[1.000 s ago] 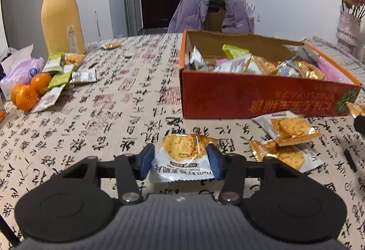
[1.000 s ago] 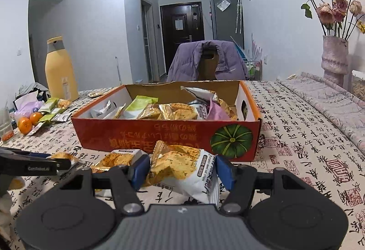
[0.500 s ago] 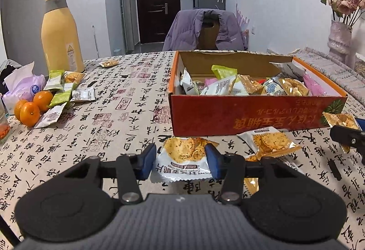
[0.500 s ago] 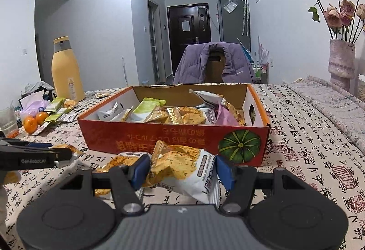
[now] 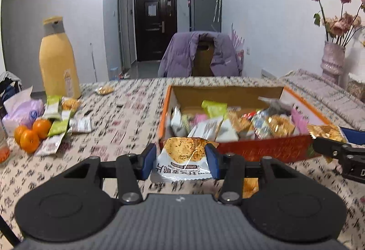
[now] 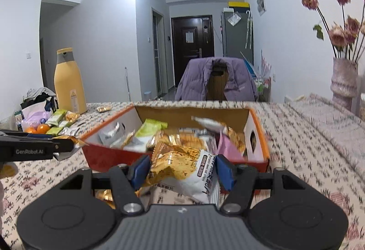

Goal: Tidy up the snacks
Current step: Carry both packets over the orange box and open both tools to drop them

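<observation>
My left gripper (image 5: 181,162) is shut on a white-and-gold cracker packet (image 5: 180,149), held in the air just before the near left corner of the red-orange snack box (image 5: 262,149). My right gripper (image 6: 182,170) is shut on a crumpled gold-and-white cracker packet (image 6: 180,163), lifted in front of the box's near wall (image 6: 102,156). The box holds several mixed packets. Each gripper shows in the other's view: the right gripper (image 5: 330,140) at the box's right corner, the left gripper (image 6: 65,145) at its left corner.
A tall yellow bottle (image 5: 58,60), oranges (image 5: 30,136) and several loose packets (image 5: 58,122) lie at the table's left. A gold packet (image 5: 251,185) lies on the patterned cloth under my left gripper. A vase of dried flowers (image 6: 344,81) stands far right; a chair with a purple jacket (image 5: 200,53) stands behind the table.
Both grippers have risen, lifting their packets off the table. The views now look more level at the box, and its contents show from higher up.
</observation>
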The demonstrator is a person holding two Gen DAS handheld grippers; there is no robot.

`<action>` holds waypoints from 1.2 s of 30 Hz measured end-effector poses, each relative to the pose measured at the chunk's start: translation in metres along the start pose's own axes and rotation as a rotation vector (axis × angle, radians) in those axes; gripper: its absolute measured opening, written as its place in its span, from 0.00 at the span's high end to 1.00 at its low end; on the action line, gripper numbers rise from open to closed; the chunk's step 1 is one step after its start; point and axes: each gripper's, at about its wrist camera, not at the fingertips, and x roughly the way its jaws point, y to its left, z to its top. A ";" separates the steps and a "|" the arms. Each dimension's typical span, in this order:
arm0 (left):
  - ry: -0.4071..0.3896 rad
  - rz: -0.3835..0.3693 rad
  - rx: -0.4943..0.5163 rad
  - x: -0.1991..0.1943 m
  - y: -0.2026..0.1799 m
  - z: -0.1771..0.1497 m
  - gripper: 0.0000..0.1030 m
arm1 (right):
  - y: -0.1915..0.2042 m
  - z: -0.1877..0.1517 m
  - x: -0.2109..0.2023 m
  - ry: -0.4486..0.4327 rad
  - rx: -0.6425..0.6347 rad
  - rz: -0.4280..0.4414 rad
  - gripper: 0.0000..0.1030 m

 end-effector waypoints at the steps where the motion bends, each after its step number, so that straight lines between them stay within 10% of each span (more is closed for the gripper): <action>1: -0.009 -0.003 0.002 0.000 -0.003 0.004 0.53 | 0.001 0.004 0.001 -0.008 -0.005 0.001 0.39; 36: -0.048 -0.016 -0.070 0.118 -0.029 0.060 0.53 | -0.023 0.048 0.116 -0.050 0.032 -0.040 0.39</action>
